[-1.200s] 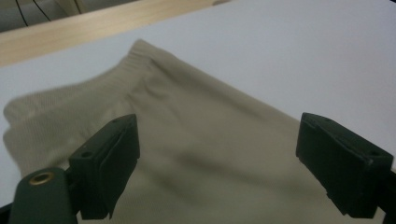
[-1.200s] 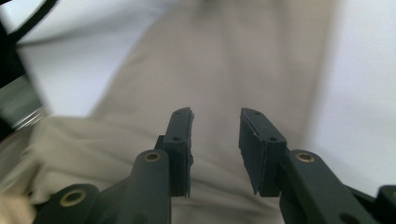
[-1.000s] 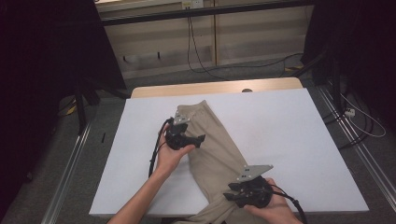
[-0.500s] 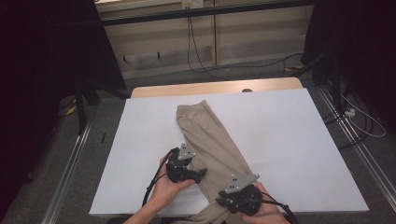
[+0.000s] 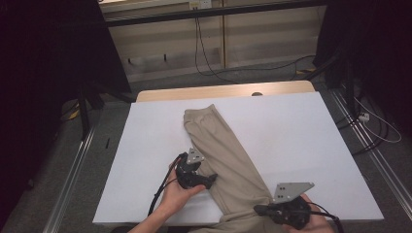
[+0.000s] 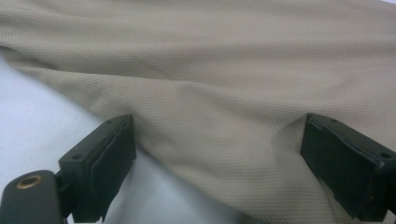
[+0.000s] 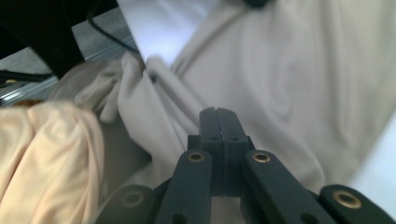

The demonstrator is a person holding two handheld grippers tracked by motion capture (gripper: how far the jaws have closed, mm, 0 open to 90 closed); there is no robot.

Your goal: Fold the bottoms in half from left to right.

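A pair of beige trousers point(image 5: 218, 141) lies folded lengthwise on the white table point(image 5: 301, 136), running from the far middle toward the near edge and hanging over it. My left gripper point(image 5: 211, 179) rests at the cloth's left edge. In the left gripper view the left gripper point(image 6: 219, 135) stands open, with the beige trousers point(image 6: 233, 70) spread between and beyond the jaws. My right gripper point(image 5: 256, 209) lies over the cloth at the table's near edge. Its jaws have just been closing, and in its own view the right gripper point(image 7: 218, 112) is shut, with no fold visible between the pads and the trousers point(image 7: 289, 70) behind.
A wooden strip point(image 5: 223, 91) borders the table's far side, with cables point(image 5: 204, 53) on the floor beyond. Metal rails point(image 5: 73, 179) run along both sides. In the right gripper view, bunched cloth point(image 7: 135, 88) hangs at the table's edge beside a blurred arm point(image 7: 46, 158).
My left gripper came down the trousers' left edge from near the top toward me, then stayed. My right gripper slid right along the near edge.
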